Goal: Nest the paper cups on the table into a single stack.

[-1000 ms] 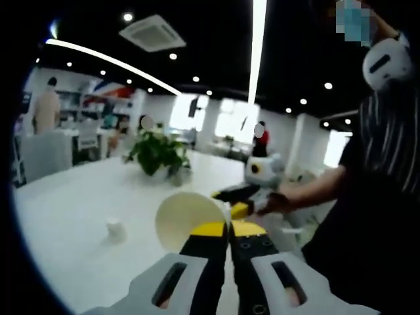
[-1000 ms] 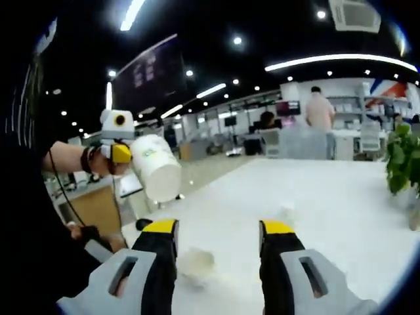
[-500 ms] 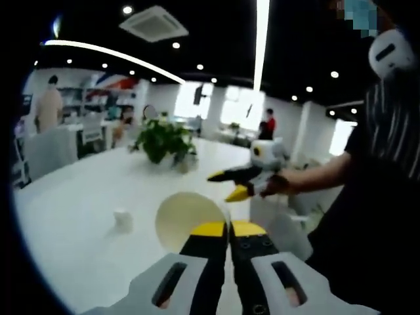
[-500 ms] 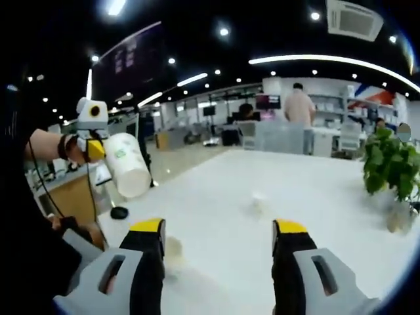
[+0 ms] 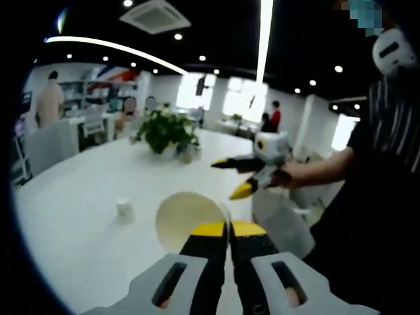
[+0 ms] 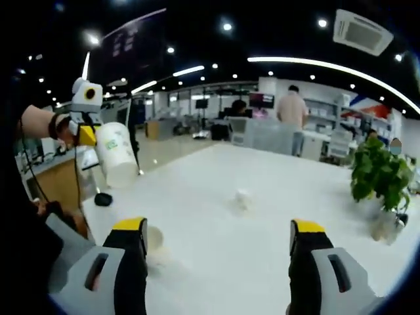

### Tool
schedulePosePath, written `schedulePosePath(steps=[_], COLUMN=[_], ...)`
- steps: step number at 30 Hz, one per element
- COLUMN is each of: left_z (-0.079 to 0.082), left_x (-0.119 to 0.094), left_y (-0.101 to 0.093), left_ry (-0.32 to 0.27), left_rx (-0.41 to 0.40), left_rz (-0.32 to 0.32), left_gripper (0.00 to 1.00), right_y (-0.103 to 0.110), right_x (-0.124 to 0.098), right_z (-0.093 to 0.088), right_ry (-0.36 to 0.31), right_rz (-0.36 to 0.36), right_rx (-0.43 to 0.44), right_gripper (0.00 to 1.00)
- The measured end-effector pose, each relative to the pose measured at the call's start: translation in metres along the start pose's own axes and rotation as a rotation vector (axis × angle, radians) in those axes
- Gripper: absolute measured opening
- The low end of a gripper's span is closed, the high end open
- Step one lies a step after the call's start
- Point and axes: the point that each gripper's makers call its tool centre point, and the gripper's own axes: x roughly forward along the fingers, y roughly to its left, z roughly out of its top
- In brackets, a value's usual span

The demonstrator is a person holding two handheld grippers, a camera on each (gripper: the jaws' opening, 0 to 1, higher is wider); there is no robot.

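Cups are spread about the white table (image 6: 275, 216). One cup (image 5: 187, 220) is gripped by its rim in the left tongs (image 5: 228, 230), whose jaws are pressed together on the wall; its open mouth faces the left gripper view, above the table's near edge. In the right gripper view that same cup (image 6: 118, 164) hangs in the air off the table's left corner, tilted, held by the left tongs (image 6: 84, 134). A small cup (image 6: 243, 198) stands near the table's middle, also seen in the left gripper view (image 5: 123, 210). Another cup (image 6: 152, 239) sits on the table just beside the left jaw of the right tongs (image 6: 216, 233), which are spread wide and hold nothing. In the left gripper view the right tongs (image 5: 233, 177) hover above the table's edge, jaws apart. A plant (image 5: 165, 131) stands at the table's far side.
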Motion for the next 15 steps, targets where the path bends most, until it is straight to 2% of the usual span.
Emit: schedulePosePath(steps=[3,8,11,15], left_z=[-0.004,-0.005,-0.011,-0.024], left_x=[0.004,0.006,0.009,0.017], left_y=[0.001,0.006,0.009,0.007], left_ry=[0.02,0.032,0.079,0.182], left_rx=[-0.001,-0.025,-0.002,0.064], left_rz=[0.002,0.012,0.029,0.022], left_gripper=[0.0,0.0,0.0,0.0], right_y=[-0.002,0.001,0.002,0.001], right_x=[0.0,0.002,0.004,0.007], right_z=[-0.004,-0.005,-0.007,-0.012], right_ry=[0.016,0.024,0.028,0.033], right_rz=[-0.014,-0.002,0.006,0.007], right_rx=[-0.039,-0.109,-0.111,-0.111], right_gripper=[1.0,1.0,1.0,1.0])
